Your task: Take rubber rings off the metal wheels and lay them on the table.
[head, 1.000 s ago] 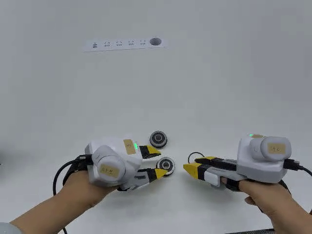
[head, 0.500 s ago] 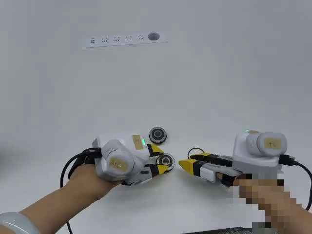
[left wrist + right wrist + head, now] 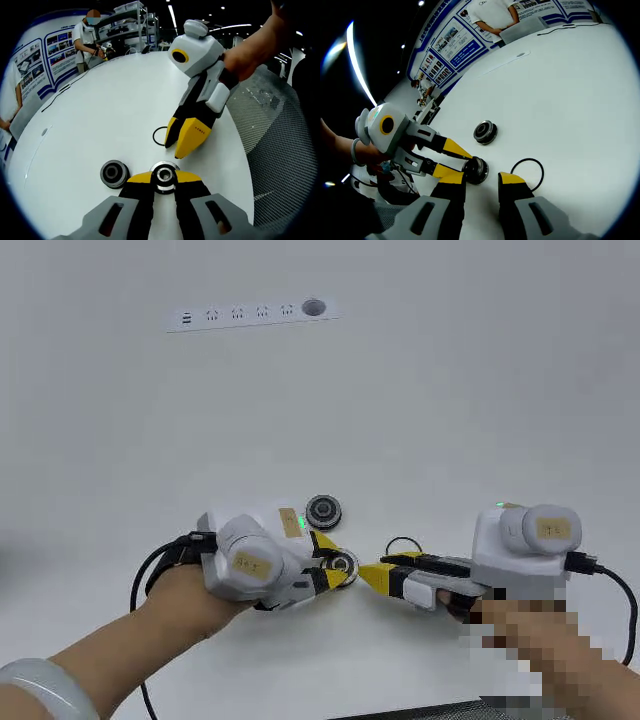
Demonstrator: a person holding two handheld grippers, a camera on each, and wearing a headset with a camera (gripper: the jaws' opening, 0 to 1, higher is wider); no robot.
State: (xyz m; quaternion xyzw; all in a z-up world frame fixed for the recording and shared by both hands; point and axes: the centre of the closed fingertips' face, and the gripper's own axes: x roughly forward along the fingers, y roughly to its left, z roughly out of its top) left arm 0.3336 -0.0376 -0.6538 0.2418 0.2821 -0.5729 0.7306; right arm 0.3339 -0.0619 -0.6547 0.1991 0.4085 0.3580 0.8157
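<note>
1. Since the earlier pictures the gap between the two tools has narrowed: the right gripper (image 3: 372,575) has brought its yellow tips in until they sit just beside the small silver metal wheel (image 3: 343,564) held by the left gripper (image 3: 335,565)
2. The left gripper's jaws are clamped on that wheel from both sides, seen end-on in the left gripper view (image 3: 164,176), toward the near edge of the white table (image 3: 450,420)
3. The right gripper's jaws stand parted with nothing between them (image 3: 482,180), the wheel near the tip of one jaw
4. A thin black rubber ring (image 3: 403,545) lies loose on the table just beside the right gripper; a second metal wheel with a dark rubber rim (image 3: 324,510) rests untouched just beyond the held one
5. Step in hand, as I judge it: stripping the held wheel. Whether rubber remains on it I cannot tell
6. Next move calls for one right tip hooking under the ring's edge while the left keeps the wheel steady
</note>
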